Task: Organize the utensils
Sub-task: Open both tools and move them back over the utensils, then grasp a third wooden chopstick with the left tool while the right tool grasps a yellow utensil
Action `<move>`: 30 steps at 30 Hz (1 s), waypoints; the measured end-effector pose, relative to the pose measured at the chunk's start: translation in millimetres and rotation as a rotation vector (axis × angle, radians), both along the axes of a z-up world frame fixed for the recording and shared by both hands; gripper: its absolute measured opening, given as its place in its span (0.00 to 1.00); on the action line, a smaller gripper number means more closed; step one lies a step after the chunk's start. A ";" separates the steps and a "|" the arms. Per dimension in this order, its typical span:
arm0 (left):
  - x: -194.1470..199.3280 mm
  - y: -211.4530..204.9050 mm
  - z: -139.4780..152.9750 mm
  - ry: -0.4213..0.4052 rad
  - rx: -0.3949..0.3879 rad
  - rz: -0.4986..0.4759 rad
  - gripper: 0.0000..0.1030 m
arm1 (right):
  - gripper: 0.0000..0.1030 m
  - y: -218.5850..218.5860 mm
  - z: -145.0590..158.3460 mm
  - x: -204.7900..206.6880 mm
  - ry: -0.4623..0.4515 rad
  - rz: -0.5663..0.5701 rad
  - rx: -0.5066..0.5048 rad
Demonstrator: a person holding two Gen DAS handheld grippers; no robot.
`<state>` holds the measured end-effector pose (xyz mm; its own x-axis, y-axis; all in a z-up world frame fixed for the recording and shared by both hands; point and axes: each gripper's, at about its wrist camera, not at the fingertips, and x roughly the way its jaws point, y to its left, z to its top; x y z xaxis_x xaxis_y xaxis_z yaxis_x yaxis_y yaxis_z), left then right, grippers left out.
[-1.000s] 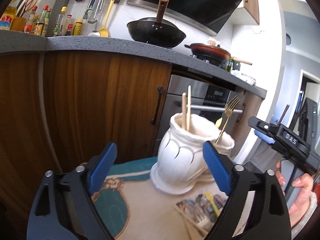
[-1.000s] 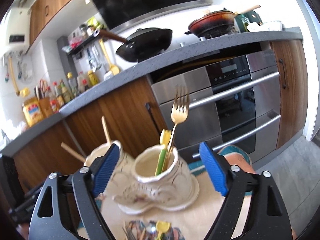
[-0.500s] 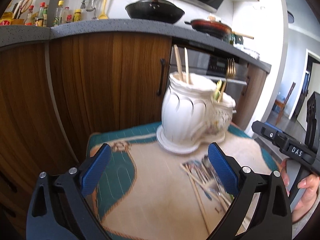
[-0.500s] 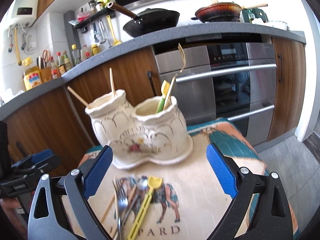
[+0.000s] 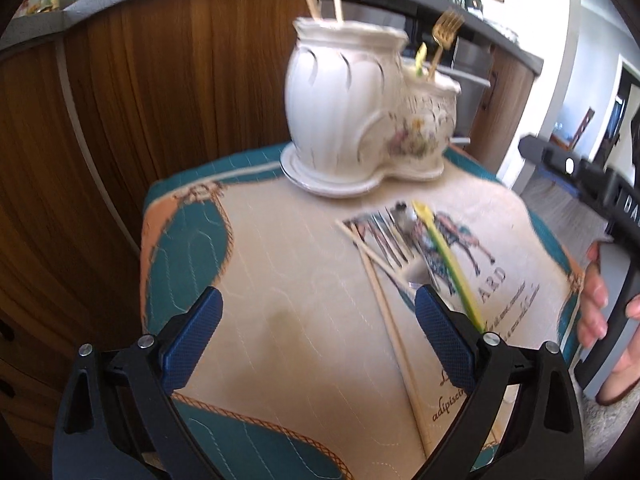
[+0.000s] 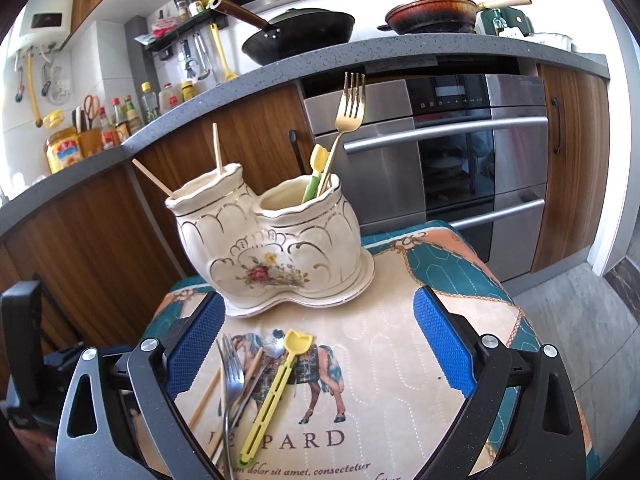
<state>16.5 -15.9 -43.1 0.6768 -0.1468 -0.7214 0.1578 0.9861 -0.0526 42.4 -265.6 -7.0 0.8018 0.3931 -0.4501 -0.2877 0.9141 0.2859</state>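
Observation:
A white ceramic two-pot holder stands at the back of a patterned cloth. Its taller pot holds two chopsticks; the lower pot holds a gold fork and a yellow-green utensil. In front of it lie a yellow utensil, a silver fork, a spoon and loose chopsticks. My right gripper is open above this pile, holding nothing. My left gripper is open over bare cloth, left of the pile.
Wooden cabinet doors stand close behind the cloth, with an oven to their right. A wok and a pan sit on the counter above. A hand holds the right tool at the cloth's right edge.
My left gripper has tilted down and sunk toward the cloth, bringing the loose utensils into view. My right gripper dropped, its jaws widened a little, then it stayed still.

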 end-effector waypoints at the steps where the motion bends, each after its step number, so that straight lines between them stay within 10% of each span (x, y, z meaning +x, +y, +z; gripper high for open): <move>1: 0.4 -2.9 -2.0 0.009 0.007 -0.009 0.89 | 0.92 -0.6 -0.1 0.2 0.002 0.001 0.001; 21: 6.7 -45.5 -20.4 0.142 0.151 -0.129 0.07 | 0.92 -4.1 -2.5 2.8 0.028 0.000 -0.025; 30: 2.8 -15.2 -17.2 0.138 0.133 -0.063 0.05 | 0.87 29.4 -27.2 9.5 0.142 0.094 -0.235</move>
